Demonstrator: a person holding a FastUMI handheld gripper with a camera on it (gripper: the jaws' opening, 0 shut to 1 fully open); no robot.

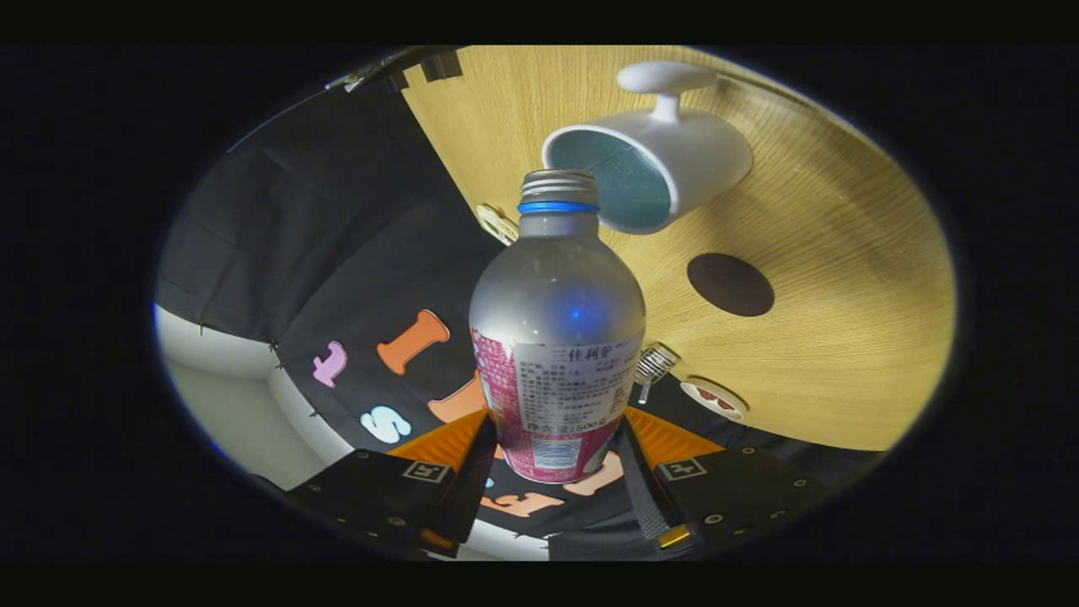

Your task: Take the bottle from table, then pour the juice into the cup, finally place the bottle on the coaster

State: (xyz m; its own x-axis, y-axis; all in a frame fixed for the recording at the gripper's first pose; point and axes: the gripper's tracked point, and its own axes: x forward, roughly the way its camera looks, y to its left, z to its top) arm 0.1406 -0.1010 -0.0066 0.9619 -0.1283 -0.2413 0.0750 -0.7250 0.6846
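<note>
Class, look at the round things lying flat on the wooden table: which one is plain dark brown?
The brown coaster, a plain dark disc beyond the bottle that the gripper grips. The two smaller discs at the table's edge are pale with markings.

Dim, warm light falls on the wooden surface (843,337). A blue glint sits on the bottle (556,337). Fisheye bending and soft blur grow toward the rim.

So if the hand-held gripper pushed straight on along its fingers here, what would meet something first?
The hand-held gripper is shut on the bottle, whose open mouth points at the white cup. The bottle's neck would probably meet the cup's rim first, though the gap between them is hard to judge.
</note>
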